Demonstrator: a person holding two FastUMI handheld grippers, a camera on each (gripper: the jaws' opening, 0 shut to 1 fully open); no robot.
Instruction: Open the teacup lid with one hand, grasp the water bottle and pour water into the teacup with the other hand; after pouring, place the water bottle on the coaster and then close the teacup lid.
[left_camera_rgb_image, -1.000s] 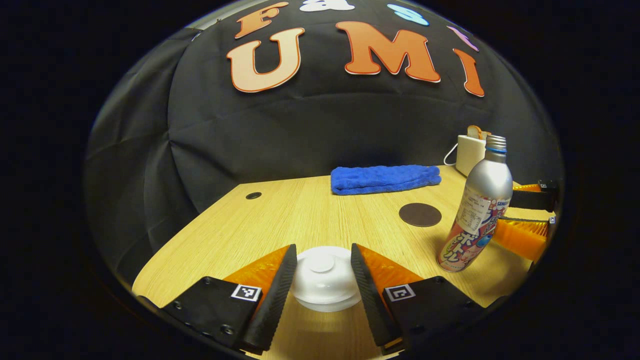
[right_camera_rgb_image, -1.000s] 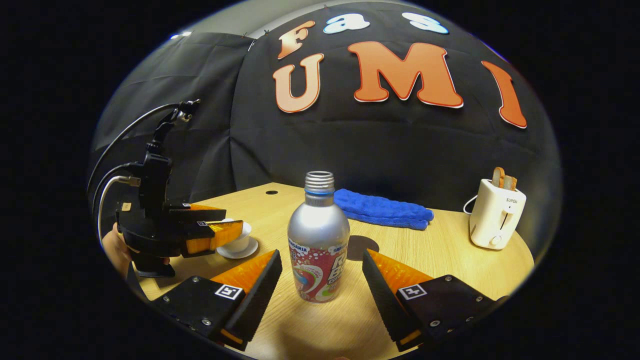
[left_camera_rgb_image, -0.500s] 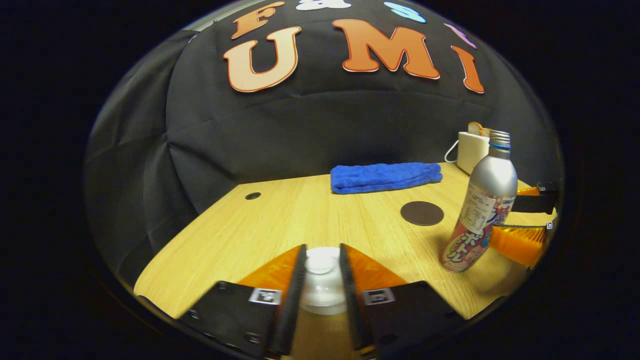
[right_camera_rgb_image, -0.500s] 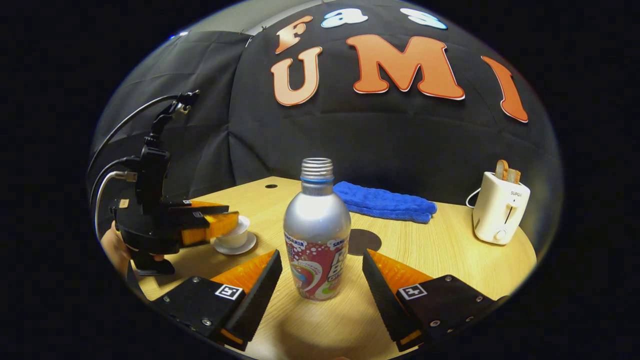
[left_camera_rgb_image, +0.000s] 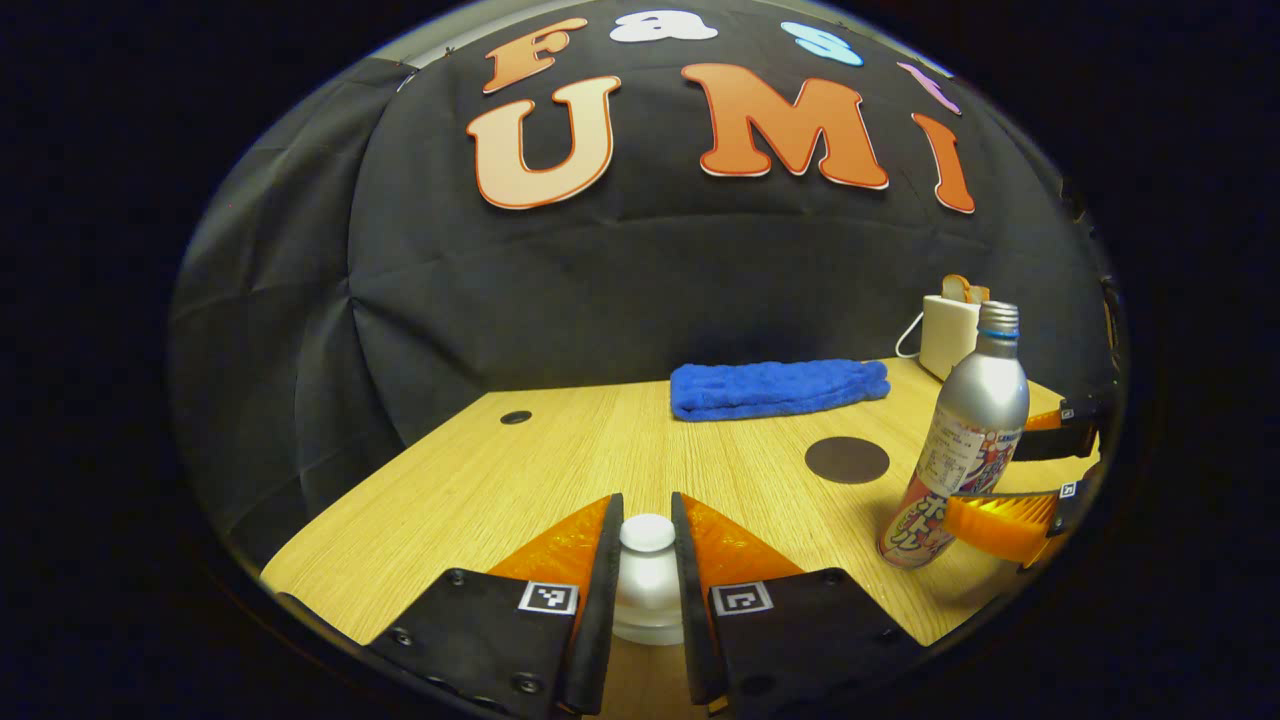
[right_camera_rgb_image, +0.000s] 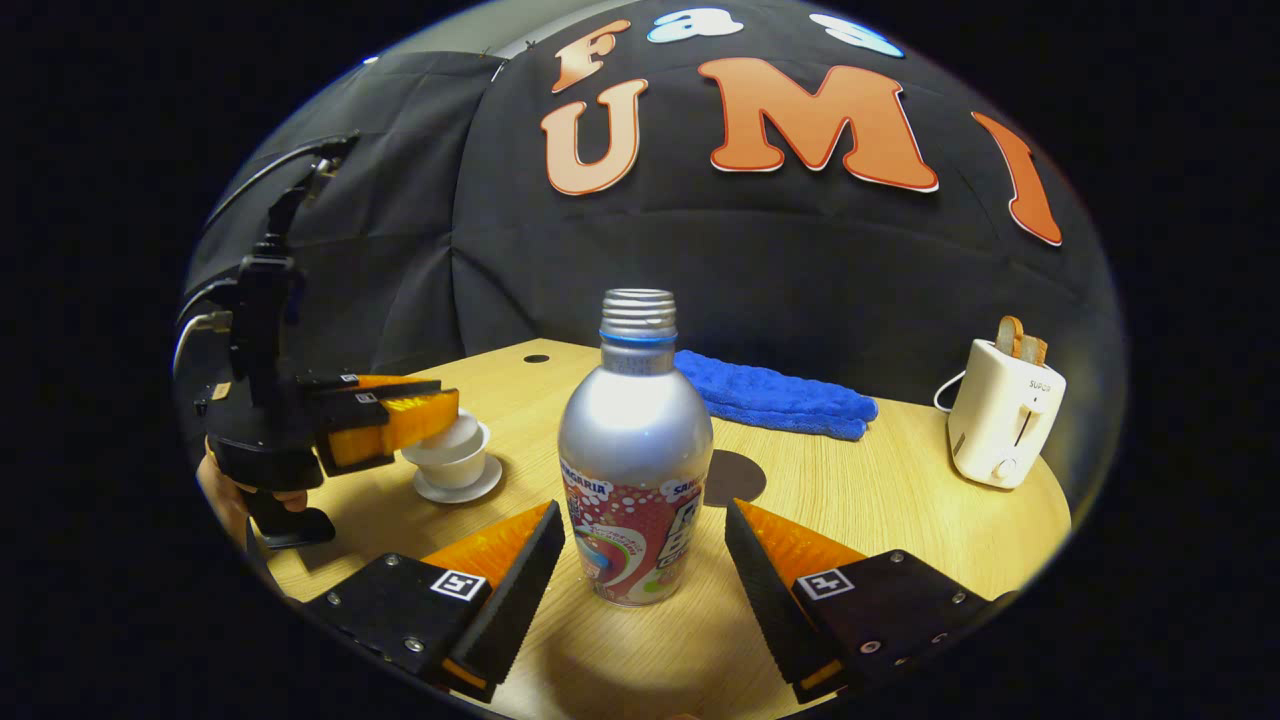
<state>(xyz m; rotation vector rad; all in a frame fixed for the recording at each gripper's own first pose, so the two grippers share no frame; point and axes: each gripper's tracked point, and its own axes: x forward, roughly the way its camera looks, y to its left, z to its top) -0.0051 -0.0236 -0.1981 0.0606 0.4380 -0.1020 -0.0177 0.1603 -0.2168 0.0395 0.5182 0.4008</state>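
The left hand-held gripper (left_camera_rgb_image: 645, 575) is clenched on the white teacup lid (left_camera_rgb_image: 648, 580), both fingers pressed against its sides, the knob poking up between them. In the right gripper view, that same left hand-held gripper (right_camera_rgb_image: 400, 420) holds the lid (right_camera_rgb_image: 452, 435) over the white teacup (right_camera_rgb_image: 458, 465), which sits on its saucer (right_camera_rgb_image: 460, 490) near the left side of the wooden surface (right_camera_rgb_image: 900, 500). Whether the lid is touching the cup's rim or just clear of it, hard to tell from here. A hand (right_camera_rgb_image: 235, 495) grips the handle below.

Over to the right hand-held gripper (right_camera_rgb_image: 640, 570): released, fingers spread wide either side of the silver water bottle (right_camera_rgb_image: 635, 450), with clear gaps on both sides. The bottle stands upright on the surface, cap off, threaded neck bare. In the left gripper view the water bottle (left_camera_rgb_image: 960, 440) stands at the right with the right hand-held gripper's fingers (left_camera_rgb_image: 990, 520) flanking it.

The dark round coaster (left_camera_rgb_image: 847, 460) lies bare on the surface, just behind and beside the bottle. A folded blue towel (left_camera_rgb_image: 780, 388) lies along the back edge, and a white toaster (right_camera_rgb_image: 1003, 425) with bread in its slots stands at the far right.
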